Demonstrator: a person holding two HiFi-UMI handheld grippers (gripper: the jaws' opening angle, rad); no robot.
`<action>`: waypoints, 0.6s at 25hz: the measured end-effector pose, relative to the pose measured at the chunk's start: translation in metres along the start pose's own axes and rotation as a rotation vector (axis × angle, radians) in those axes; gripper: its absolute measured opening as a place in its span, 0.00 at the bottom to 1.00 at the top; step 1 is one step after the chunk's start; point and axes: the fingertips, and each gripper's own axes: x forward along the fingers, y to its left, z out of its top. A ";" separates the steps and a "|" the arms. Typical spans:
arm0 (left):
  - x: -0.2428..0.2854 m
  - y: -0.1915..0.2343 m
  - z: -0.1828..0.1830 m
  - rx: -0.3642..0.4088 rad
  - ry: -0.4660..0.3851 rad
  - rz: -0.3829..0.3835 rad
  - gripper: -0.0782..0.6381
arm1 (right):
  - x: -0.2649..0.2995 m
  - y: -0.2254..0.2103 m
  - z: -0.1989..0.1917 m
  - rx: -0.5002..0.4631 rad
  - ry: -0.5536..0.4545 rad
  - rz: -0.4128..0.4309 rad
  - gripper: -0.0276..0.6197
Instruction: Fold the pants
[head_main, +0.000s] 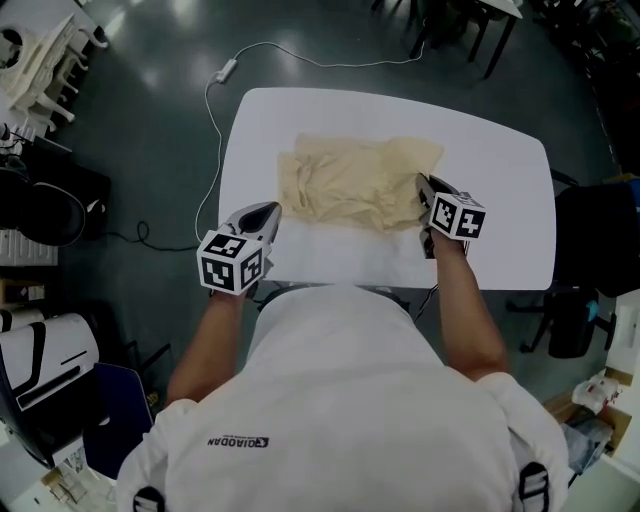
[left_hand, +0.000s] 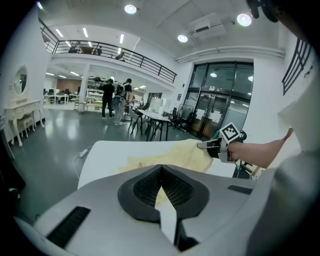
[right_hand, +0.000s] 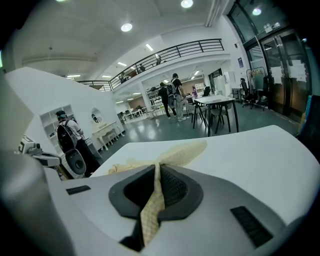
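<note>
Cream pants (head_main: 350, 180) lie crumpled on the white table (head_main: 490, 160). My right gripper (head_main: 425, 192) is at their near right edge and is shut on a fold of the fabric. In the right gripper view a strip of cloth (right_hand: 152, 210) runs between the closed jaws of the right gripper (right_hand: 158, 167), lifted off the tabletop. My left gripper (head_main: 262, 215) hovers over the table's near left corner, off the pants. In the left gripper view the jaws of the left gripper (left_hand: 160, 169) meet at the tips with nothing gripped, and the pants (left_hand: 170, 155) lie beyond them.
A white cable with a switch (head_main: 225, 70) trails over the grey floor behind the table. Dark chairs and desks (head_main: 470, 25) stand at the far right, a black chair (head_main: 40, 205) at the left, another chair (head_main: 575, 320) at the right. People stand far off in the hall.
</note>
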 end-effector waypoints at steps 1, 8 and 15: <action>-0.002 0.006 0.001 0.003 -0.001 -0.006 0.15 | 0.000 0.005 0.004 0.002 -0.007 -0.005 0.10; -0.016 0.029 0.005 0.001 -0.020 -0.051 0.15 | 0.004 0.058 0.032 0.001 -0.049 0.000 0.10; -0.031 0.053 -0.002 -0.005 -0.027 -0.067 0.15 | 0.026 0.116 0.045 -0.015 -0.053 0.030 0.10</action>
